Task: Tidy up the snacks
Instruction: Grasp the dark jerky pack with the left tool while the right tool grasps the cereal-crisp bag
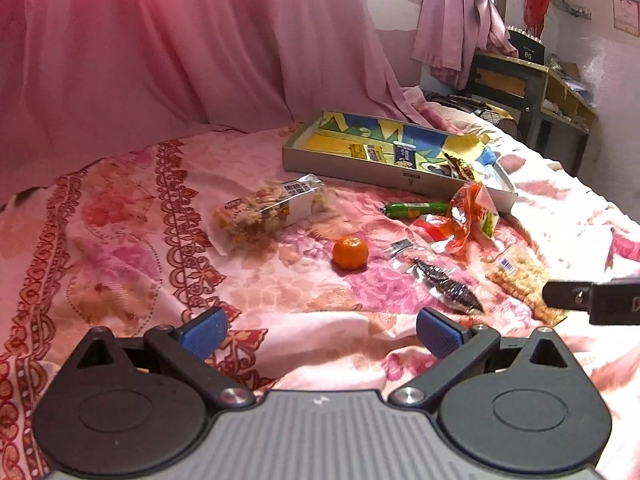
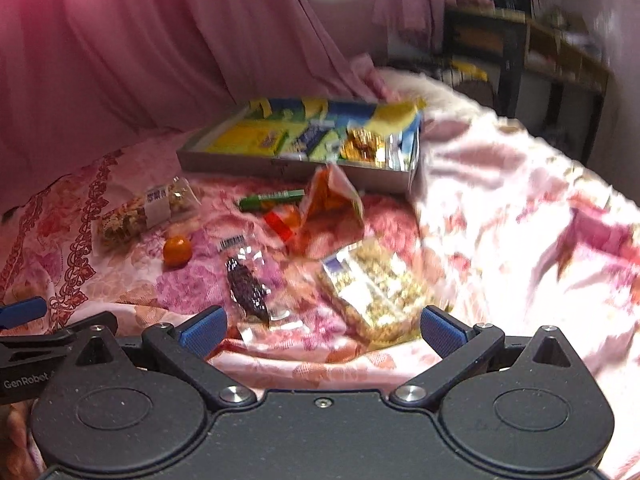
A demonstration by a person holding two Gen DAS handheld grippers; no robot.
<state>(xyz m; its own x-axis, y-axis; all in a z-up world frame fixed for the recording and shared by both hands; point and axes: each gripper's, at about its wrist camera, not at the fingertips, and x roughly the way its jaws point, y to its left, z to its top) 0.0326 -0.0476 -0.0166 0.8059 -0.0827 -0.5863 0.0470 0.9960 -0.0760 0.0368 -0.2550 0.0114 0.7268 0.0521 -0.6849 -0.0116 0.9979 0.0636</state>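
Snacks lie scattered on a pink floral bedsheet (image 1: 120, 240). A grey tray (image 1: 340, 168) with a colourful lining holds a few packets at the back. In front of it lie a clear bag of mixed snacks (image 1: 268, 210), a tangerine (image 1: 350, 253), a green sausage stick (image 1: 416, 209), an orange packet (image 1: 468, 216), a dark wrapped snack (image 1: 448, 286) and a bag of nuts (image 2: 376, 284). My left gripper (image 1: 320, 330) is open and empty, short of the tangerine. My right gripper (image 2: 322, 330) is open and empty, just short of the dark snack (image 2: 248, 292) and the nut bag.
A pink curtain (image 1: 160, 40) hangs behind the bed. A dark desk with shelves (image 1: 532, 88) stands at the back right. The right gripper's finger (image 1: 592, 300) shows at the right edge of the left wrist view. The right wrist view is blurred.
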